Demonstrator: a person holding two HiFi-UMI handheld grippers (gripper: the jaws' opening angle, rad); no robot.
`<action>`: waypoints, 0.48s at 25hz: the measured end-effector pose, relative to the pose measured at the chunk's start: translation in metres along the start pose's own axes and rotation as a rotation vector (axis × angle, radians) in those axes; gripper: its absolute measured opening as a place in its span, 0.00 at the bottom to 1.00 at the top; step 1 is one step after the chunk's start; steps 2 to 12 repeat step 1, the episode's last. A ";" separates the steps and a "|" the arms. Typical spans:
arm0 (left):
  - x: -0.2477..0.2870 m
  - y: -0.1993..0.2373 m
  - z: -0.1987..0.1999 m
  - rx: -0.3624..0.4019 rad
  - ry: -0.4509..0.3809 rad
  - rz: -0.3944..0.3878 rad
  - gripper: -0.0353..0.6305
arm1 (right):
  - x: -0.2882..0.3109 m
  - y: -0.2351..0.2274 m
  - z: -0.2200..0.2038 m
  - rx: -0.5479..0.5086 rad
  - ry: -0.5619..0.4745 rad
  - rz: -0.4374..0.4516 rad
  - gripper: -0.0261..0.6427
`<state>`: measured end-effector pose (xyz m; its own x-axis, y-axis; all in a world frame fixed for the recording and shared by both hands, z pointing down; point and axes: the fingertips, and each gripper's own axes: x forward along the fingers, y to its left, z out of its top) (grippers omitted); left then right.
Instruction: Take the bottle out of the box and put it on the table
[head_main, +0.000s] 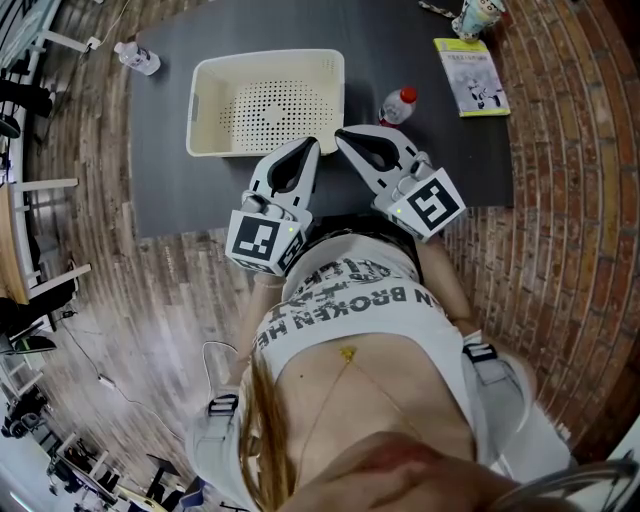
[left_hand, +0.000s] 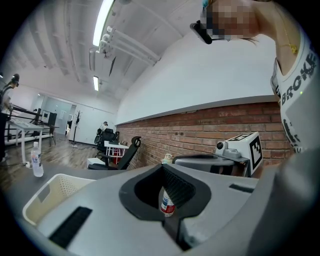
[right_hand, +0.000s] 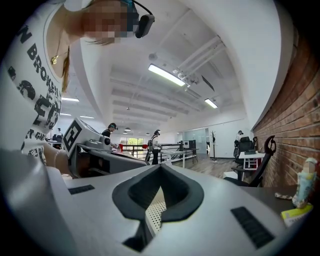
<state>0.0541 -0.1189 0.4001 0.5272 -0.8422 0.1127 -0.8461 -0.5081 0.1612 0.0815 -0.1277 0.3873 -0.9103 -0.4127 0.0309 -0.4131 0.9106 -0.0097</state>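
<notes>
A small bottle (head_main: 397, 106) with a red cap and a red-and-white label stands upright on the dark table (head_main: 170, 190), just right of the cream perforated box (head_main: 205, 110). The box looks empty. My left gripper (head_main: 309, 146) and right gripper (head_main: 341, 136) hover side by side at the table's near edge, tips close together, both shut with nothing in them. In the left gripper view the bottle (left_hand: 167, 204) shows through the hollow behind the closed tips of the left gripper (left_hand: 162, 166). The right gripper (right_hand: 161, 166) frames the box wall (right_hand: 156, 205) the same way.
A clear bottle (head_main: 137, 57) stands at the table's far left corner. A green booklet (head_main: 472, 75) and a small cup-like item (head_main: 478, 14) sit at the far right. A brick-patterned floor surrounds the table. Office chairs (left_hand: 125, 152) stand beyond.
</notes>
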 end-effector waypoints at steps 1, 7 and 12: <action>0.000 0.000 0.000 0.000 0.001 -0.001 0.06 | 0.000 0.000 0.000 0.001 0.001 -0.001 0.05; 0.000 0.000 0.000 0.000 0.001 -0.001 0.06 | 0.000 0.000 0.000 0.001 0.001 -0.001 0.05; 0.000 0.000 0.000 0.000 0.001 -0.001 0.06 | 0.000 0.000 0.000 0.001 0.001 -0.001 0.05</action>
